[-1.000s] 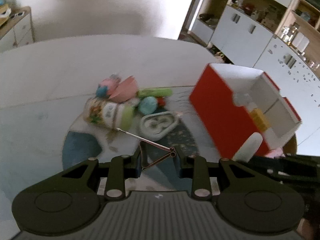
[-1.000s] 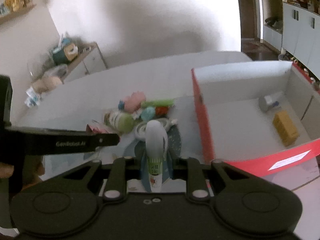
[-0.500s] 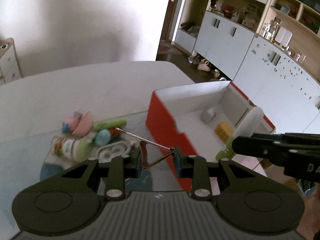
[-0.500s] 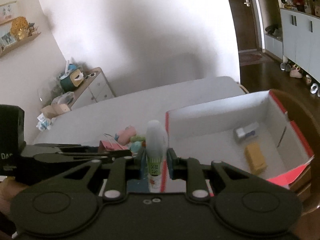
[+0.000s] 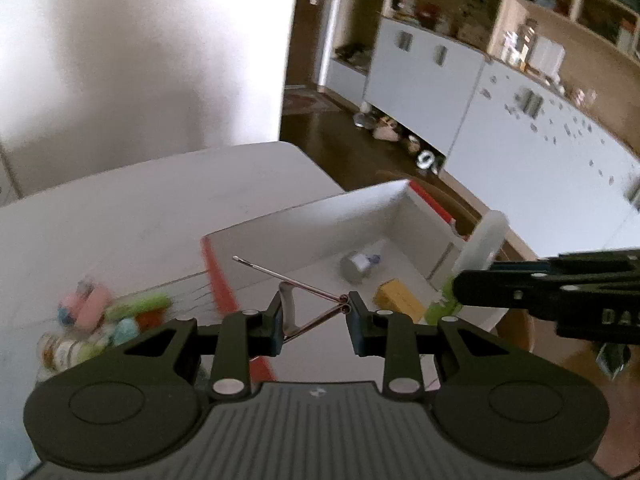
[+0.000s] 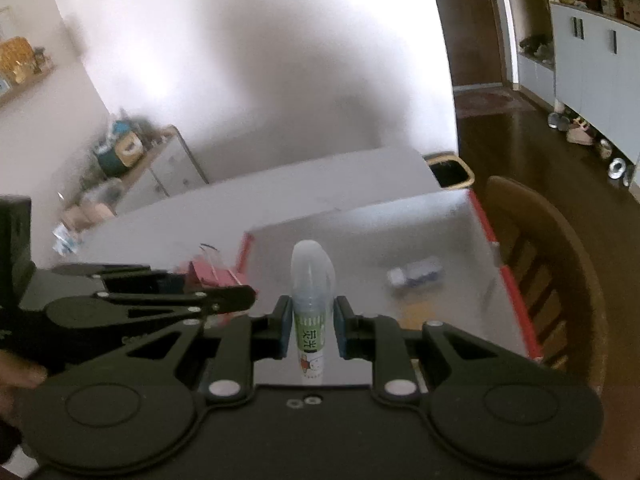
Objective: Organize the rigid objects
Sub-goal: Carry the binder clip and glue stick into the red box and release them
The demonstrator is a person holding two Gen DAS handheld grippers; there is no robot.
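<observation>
My left gripper is shut on a binder clip; its metal wire handles stick out ahead, over the red box's near wall. In the right wrist view the clip's pink-red body shows at the left gripper. My right gripper is shut on an upright glue bottle with a clear cap and green label, above the open red box with its white inside. The left wrist view shows the bottle over the box's right side.
In the box lie a small grey-white roll and a yellow block. A pile of small colourful items stays on the white table at the left. A wooden chair stands right of the box, with cabinets behind.
Both grippers have moved right and risen, from above the pile to above the red box, each keeping its object. The pile has slid to the left edge of the views.
</observation>
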